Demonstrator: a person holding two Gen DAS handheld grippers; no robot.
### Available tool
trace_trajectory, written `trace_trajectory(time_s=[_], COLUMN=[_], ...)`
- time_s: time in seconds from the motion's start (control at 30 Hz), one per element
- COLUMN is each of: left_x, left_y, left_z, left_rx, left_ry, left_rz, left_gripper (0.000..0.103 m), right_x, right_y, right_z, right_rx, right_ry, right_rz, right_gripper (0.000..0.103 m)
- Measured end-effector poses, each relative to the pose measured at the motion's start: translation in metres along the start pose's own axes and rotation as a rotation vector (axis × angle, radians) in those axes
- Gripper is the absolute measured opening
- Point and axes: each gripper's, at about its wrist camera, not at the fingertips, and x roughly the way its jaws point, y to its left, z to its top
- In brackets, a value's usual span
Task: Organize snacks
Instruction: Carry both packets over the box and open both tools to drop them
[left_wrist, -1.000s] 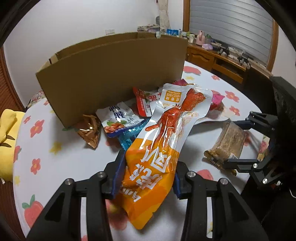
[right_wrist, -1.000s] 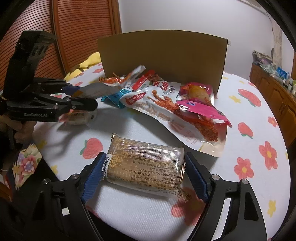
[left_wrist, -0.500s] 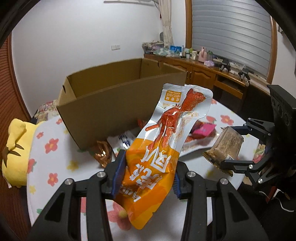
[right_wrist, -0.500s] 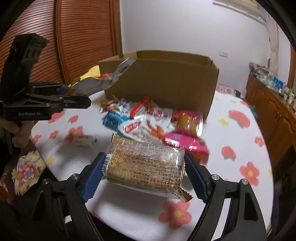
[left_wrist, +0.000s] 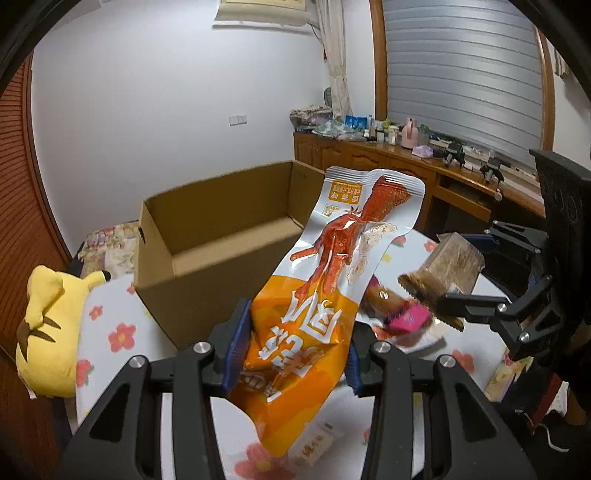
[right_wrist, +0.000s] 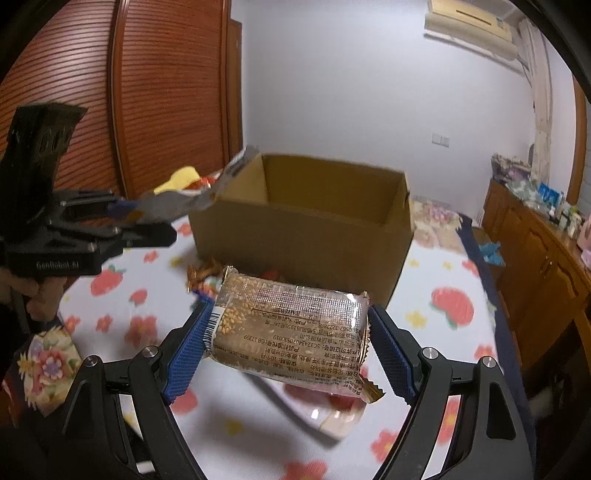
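In the left wrist view my left gripper (left_wrist: 295, 347) is shut on the lower part of a long orange and white snack packet (left_wrist: 332, 273), held up in the air and slanting up to the right. My right gripper (right_wrist: 288, 347) is shut on a brown sesame bar in clear wrap (right_wrist: 291, 325), gripped by its two ends above the table. An open cardboard box (right_wrist: 306, 221) stands beyond both, its hollow inside showing. The right gripper (left_wrist: 469, 269) with the bar (left_wrist: 443, 273) appears at the right of the left wrist view. The left gripper (right_wrist: 140, 216) appears at the left of the right wrist view.
Loose snack packets (left_wrist: 402, 317) lie on the flowered tablecloth (right_wrist: 443, 295) in front of the box. A yellow plush toy (left_wrist: 48, 325) sits at the table's left. A cluttered wooden sideboard (left_wrist: 424, 158) runs along the window wall; slatted wooden doors (right_wrist: 147, 92) stand behind the left gripper.
Both grippers have risen with their snacks still held. The table and loose packets dropped lower in view, and the inside of the box has come into sight.
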Motion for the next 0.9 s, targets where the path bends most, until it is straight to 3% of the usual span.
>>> trace_trajectory(time_s=[0.33, 0.53, 0.9], left_x=[0.017, 0.046, 0.098], left_y=[0.028, 0.051, 0.074], left_z=[0.048, 0.069, 0.084], left_rx=[-0.013, -0.036, -0.072], left_ry=[-0.028, -0.004, 0.073], left_rz=[0.032, 0.065, 0.101], left_gripper=[0.043, 0.043, 0.043], right_x=[0.027, 0.054, 0.119], right_y=[-0.013, -0.020, -0.037], right_z=[0.065, 0.090, 0.111], right_rx=[-0.037, -0.052, -0.018], right_ry=[-0.044, -0.034, 0.069], right_rz=[0.011, 0.035, 0.087], right_gripper=[0.086, 0.086, 0.086])
